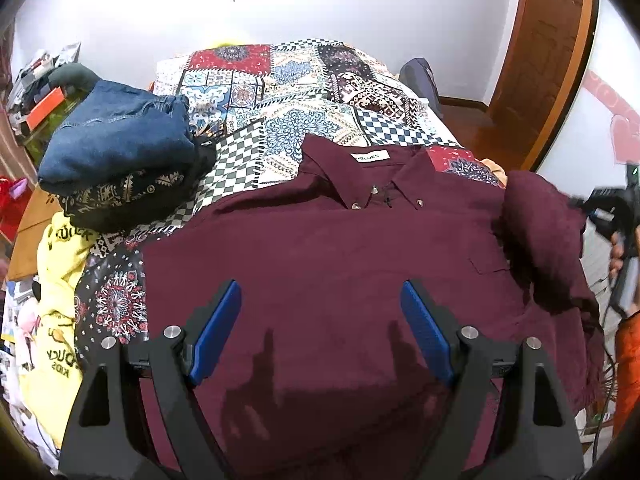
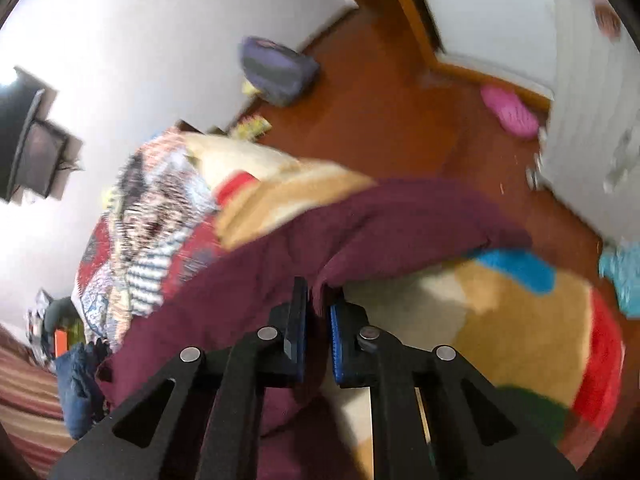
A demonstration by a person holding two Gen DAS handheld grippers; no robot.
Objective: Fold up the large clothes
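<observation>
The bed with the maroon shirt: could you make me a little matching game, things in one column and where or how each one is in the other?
Things:
1. maroon shirt
2. folded jeans
3. yellow garment
4. left tool

Places or states:
A. hangs over the bed's left edge
B. open, above the shirt's lower front
C. spread face up, collar towards the wall
D. stacked on a dark patterned fold at the left

Pairs: 1-C, 2-D, 3-A, 4-B. The right tool, not in the game, is shut on the shirt's sleeve fabric.
</observation>
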